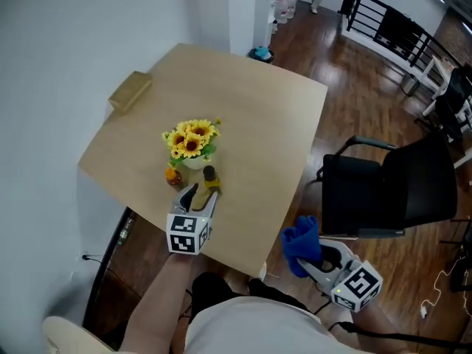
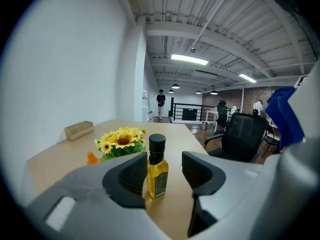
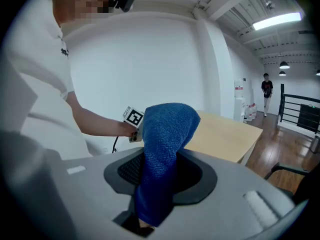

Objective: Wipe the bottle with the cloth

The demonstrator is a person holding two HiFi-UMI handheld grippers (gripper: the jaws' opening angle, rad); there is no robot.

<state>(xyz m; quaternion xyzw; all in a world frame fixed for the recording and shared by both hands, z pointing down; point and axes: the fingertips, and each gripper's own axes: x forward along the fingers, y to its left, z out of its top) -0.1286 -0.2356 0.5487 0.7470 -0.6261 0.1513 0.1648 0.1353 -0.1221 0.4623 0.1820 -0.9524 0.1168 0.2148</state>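
Label on bottle point(image 2: 157, 166) too small to read; orange item point(image 2: 92, 157) and sunflower bunch point(image 2: 118, 140), lower parts hidden behind a jaw of the left gripper point(image 2: 163, 173); cloth point(image 3: 162, 149), lower end buried in the right gripper point(image 3: 160, 173)

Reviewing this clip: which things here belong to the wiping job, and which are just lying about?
In the job:
bottle, standing between the open jaws of the left tool
blue cloth, clamped in the right tool

Lying about:
sunflowers
small orange object
wooden block
black chair
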